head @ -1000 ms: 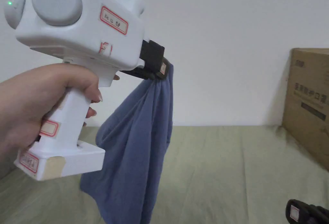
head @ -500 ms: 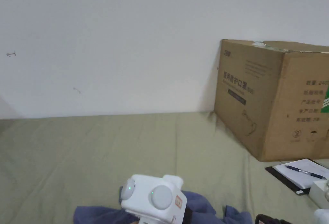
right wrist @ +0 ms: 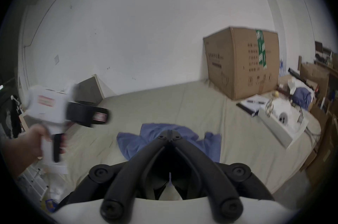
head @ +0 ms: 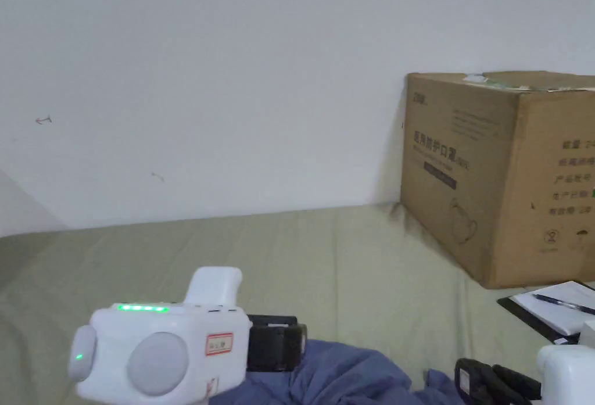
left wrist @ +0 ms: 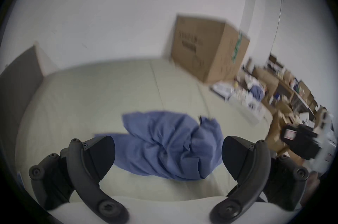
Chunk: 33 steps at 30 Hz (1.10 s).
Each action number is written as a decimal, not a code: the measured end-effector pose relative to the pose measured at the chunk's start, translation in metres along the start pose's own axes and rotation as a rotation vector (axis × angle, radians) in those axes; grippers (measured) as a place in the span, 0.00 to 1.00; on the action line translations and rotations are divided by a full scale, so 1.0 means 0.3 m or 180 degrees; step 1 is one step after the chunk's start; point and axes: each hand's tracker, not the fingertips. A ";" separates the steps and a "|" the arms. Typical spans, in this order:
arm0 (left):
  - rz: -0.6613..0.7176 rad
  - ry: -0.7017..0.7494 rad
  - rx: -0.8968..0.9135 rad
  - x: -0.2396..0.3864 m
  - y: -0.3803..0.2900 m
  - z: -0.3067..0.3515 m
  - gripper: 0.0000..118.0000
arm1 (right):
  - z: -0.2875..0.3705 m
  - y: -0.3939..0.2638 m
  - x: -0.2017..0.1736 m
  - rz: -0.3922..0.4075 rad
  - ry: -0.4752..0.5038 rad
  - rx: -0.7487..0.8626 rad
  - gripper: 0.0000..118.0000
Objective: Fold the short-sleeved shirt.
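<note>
Your left gripper [left wrist: 168, 155] is released, jaws wide, just short of the crumpled blue shirt [left wrist: 170, 145] on the green sheet [head: 348, 249]. Your right gripper [right wrist: 170, 134] is clenched, empty. Open sheet lies beyond; a cardboard box [head: 505, 174] and notepad [head: 561, 313] crowd the far right.

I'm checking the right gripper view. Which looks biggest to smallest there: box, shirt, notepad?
1. box
2. shirt, partly hidden by the right gripper, so its rank against the box is unsure
3. notepad
</note>
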 end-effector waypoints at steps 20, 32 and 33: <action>-0.0159 0.1545 0.1370 -0.013 -0.610 0.473 0.00 | 0.191 -0.177 -0.098 0.0268 -0.0355 0.1025 0.00; 0.0703 0.0134 -0.1310 -0.377 -0.046 -0.209 0.00 | 0.069 -0.120 -0.079 0.0358 -0.0037 0.0525 0.00; 0.0802 0.0212 -0.1516 -0.427 -0.052 -0.309 0.00 | 0.048 -0.128 -0.077 0.0376 -0.0010 0.0476 0.00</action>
